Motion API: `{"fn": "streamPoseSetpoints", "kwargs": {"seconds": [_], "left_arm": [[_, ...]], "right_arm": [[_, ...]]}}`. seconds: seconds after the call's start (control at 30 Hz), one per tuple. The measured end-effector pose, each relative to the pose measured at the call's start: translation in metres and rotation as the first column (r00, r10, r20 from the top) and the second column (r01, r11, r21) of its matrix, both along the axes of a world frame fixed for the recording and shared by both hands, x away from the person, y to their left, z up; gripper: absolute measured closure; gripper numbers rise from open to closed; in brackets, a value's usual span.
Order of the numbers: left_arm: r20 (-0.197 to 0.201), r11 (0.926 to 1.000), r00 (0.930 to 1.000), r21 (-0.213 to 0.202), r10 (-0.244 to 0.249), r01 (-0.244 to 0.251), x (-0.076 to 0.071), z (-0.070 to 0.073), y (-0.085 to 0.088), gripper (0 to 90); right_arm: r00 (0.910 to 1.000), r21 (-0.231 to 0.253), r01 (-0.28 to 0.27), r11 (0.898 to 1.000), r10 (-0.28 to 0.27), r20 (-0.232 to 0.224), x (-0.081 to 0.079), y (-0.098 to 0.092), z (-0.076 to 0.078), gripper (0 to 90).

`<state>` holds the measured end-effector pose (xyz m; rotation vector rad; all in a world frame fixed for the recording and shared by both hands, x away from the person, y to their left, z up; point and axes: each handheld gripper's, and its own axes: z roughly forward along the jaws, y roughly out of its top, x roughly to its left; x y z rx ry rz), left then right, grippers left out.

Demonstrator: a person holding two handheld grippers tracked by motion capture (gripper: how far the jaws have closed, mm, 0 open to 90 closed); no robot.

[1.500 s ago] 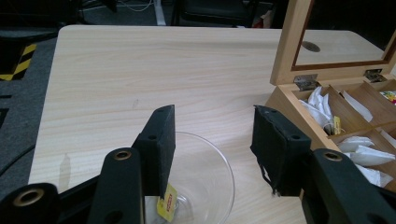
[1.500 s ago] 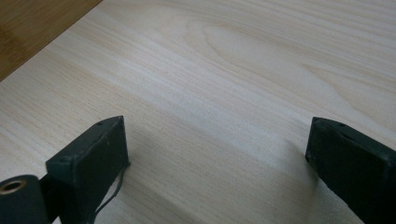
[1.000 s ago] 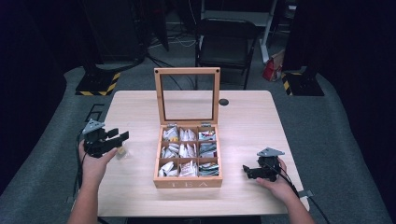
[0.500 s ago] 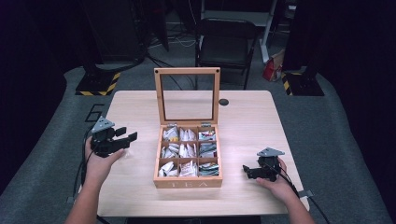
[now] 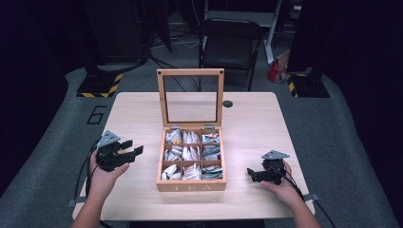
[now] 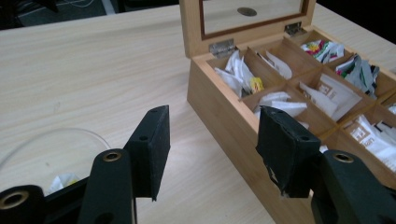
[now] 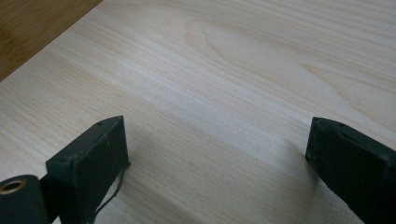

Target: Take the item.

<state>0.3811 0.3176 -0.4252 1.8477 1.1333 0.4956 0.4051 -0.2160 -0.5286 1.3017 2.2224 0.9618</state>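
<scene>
A wooden tea box (image 5: 191,186) marked TEA stands mid-table, its glass lid (image 5: 190,97) raised upright. Its compartments hold several paper tea bags (image 5: 191,153). My left gripper (image 5: 132,147) hovers left of the box, jaws open and empty, pointing at the box's left wall. In the left gripper view the gripper (image 6: 213,116) faces the box wall (image 6: 219,121), with tea bags (image 6: 243,74) beyond it. My right gripper (image 5: 252,174) rests low on the table, right of the box. In the right gripper view its jaws (image 7: 217,126) stand wide open over bare wood.
A small dark round disc (image 5: 227,103) lies on the table (image 5: 266,123) behind the lid. A faint clear round rim (image 6: 46,149) with a white scrap inside lies under the left gripper. A black chair (image 5: 230,45) stands beyond the far edge.
My left gripper has moved right toward the box and a little lower. The right gripper has stayed where it was.
</scene>
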Motion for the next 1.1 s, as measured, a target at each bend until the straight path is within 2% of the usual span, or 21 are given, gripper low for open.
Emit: {"fn": "streamPoseSetpoints", "kwargs": {"seconds": [0.27,0.43,0.57,0.73,0.8,0.83,0.93,1.1], "left_arm": [[-0.027,0.9981,0.9989,0.047,-0.038,0.039,-0.007,-0.024,-0.004,43.7],[-0.034,0.9981,0.9986,0.045,-0.041,0.043,-0.009,-0.032,-0.003,43.5],[-0.055,0.9968,0.9973,0.059,-0.049,0.053,-0.011,-0.039,-0.002,43.4],[-0.054,0.9947,0.9965,0.077,-0.063,0.067,-0.016,-0.046,0.002,43.2],[-0.059,0.9955,0.9962,0.067,-0.064,0.068,-0.017,-0.049,0.005,43.2],[-0.057,0.9972,0.9968,0.047,-0.055,0.058,-0.018,-0.052,0.005,43.2],[-0.060,0.9979,0.9970,0.040,-0.048,0.050,-0.018,-0.059,0.008,43.2],[-0.092,0.9988,0.9951,0.028,-0.036,0.039,-0.015,-0.068,0.012,43.1]], "right_arm": [[1.0000,-0.001,0.000,1.000,0.000,0.000,0.000,0.000,0.000,5.2],[1.0000,-0.001,0.000,1.000,0.000,0.000,0.000,0.000,0.000,5.2],[1.0000,0.000,0.000,1.000,0.000,0.000,0.000,0.000,0.000,5.2],[1.0000,-0.001,0.000,1.000,0.000,0.000,0.000,0.000,0.000,5.2],[1.0000,0.000,0.000,1.000,0.000,0.001,0.000,0.000,0.000,5.2],[1.0000,-0.001,0.000,1.000,0.000,0.000,0.000,0.000,0.000,5.2],[1.0000,0.000,0.000,1.000,0.000,0.001,0.000,0.000,0.000,5.2],[1.0000,0.000,0.000,1.000,0.000,0.000,0.000,0.000,0.000,5.2]]}}
